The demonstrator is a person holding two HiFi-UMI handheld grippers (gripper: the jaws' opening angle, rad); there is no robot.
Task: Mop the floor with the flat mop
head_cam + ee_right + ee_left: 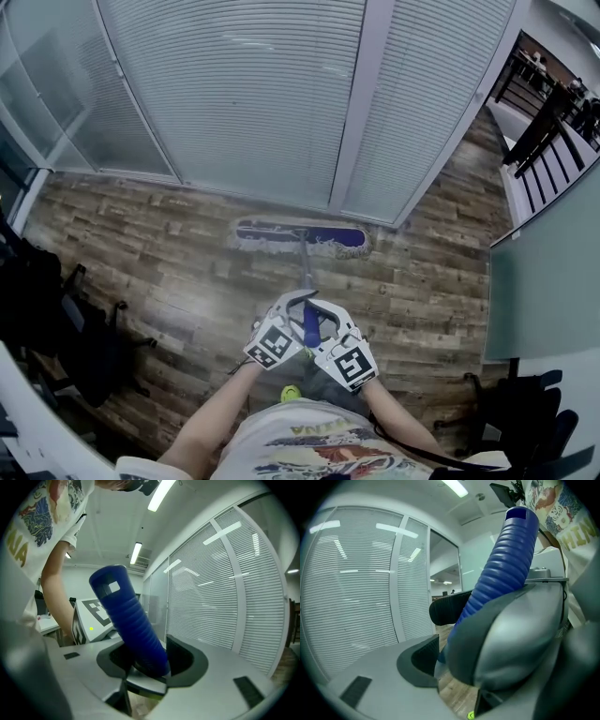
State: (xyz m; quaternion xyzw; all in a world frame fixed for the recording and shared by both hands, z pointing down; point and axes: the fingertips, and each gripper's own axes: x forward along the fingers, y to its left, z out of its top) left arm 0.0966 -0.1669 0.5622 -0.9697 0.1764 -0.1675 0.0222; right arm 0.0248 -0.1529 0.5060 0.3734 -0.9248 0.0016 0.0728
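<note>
While the mop [300,237] lay flat on the wood floor [159,253], its blue pad sat at 12 o'clock from the hands, close against the foot of the blinds [244,94]. Its thin shaft [306,272] ran from the pad straight back toward 6 o'clock and ended in a blue ribbed grip [310,323]. The left gripper [289,314] was clamped on that grip from the 9 o'clock side, and the right gripper [330,323] from the 3 o'clock side, the two just beside each other, their marker cubes toward the person's shirt [309,450]. In the left gripper view the grip [501,564] rose toward 1 o'clock out of the left gripper [450,649], whose jaws pressed it on both sides. In the right gripper view the grip [133,620] leaned toward 11 o'clock and was seated in the notch of the right gripper [150,660], dark pads tight on either flank, with a bare arm [56,597] at 9 o'clock. Dark chairs [56,319] stood at 9 o'clock in the head view, a railing [539,122] at 2 o'clock.
</note>
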